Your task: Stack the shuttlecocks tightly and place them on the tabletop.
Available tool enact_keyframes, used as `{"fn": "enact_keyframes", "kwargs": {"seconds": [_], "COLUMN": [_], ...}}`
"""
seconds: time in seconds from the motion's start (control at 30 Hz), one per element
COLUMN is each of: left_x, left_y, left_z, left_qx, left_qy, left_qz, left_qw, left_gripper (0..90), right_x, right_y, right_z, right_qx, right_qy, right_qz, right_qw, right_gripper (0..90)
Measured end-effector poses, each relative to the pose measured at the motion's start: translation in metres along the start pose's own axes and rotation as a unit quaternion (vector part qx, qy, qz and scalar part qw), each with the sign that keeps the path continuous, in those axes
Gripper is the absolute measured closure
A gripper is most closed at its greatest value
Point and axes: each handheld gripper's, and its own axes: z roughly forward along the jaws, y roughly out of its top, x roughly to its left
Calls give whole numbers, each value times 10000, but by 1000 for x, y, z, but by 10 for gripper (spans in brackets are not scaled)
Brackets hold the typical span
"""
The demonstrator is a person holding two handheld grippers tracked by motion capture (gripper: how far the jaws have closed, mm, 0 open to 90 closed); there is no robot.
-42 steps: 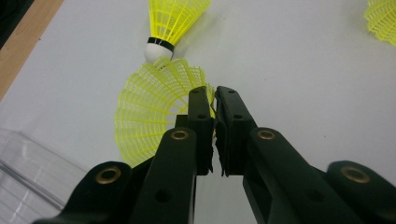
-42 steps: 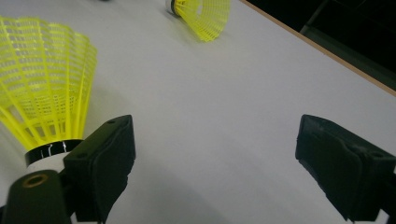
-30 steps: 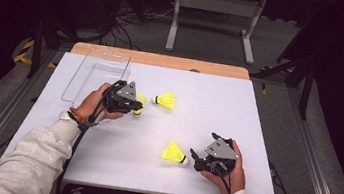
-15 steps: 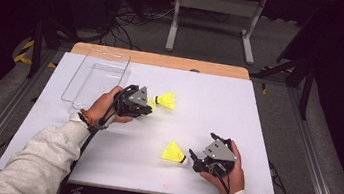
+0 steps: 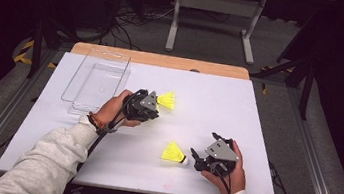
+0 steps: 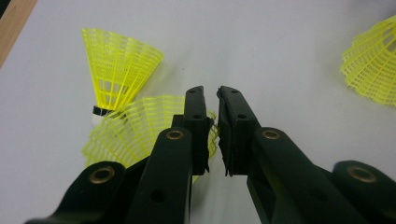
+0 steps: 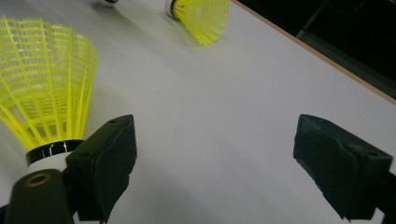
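With left gripper [image 6: 211, 91] jaws nearly closed, pinching the mesh skirt of the held shuttlecock [image 6: 135, 135] just right of the clear tray [image 5: 74, 95], avoid crushing it, and centre the widely spread right gripper [image 7: 215, 135] on the loose shuttlecock [image 7: 46, 79] farther right before closing.

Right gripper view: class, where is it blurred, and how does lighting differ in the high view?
Right gripper view: the white table smears towards the top, while the near yellow mesh shuttlecock stays crisp. High view: the table is brightly lit, the surrounding floor dark. Left gripper view: a soft shadow lies beside the standing yellow shuttlecock.
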Motion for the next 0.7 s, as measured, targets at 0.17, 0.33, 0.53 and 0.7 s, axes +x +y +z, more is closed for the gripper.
{"fn": "enact_keyframes", "kwargs": {"seconds": [0.17, 0.33, 0.53, 0.7], "left_x": [-3, -6, -9, -10], "left_y": [4, 7, 9, 13], "left_z": [6, 11, 15, 15], "left_qx": [51, 111, 142, 128], "left_qy": [-32, -82, -83, -68], "left_qz": [81, 76, 107, 125], "left_qw": [9999, 9999, 9998, 9998], "left_gripper": [815, 800, 791, 790], "right_x": [0, 1, -1, -4], "right_y": [0, -1, -1, -2], "right_z": [0, 0, -1, -1], "right_qx": [1, -3, -24, -47], "right_qy": [82, 204, 103, 92], "right_qz": [-16, -32, -3, 42], "right_qw": [10000, 9998, 9999, 9999], "right_gripper": [140, 135, 133, 133]}}
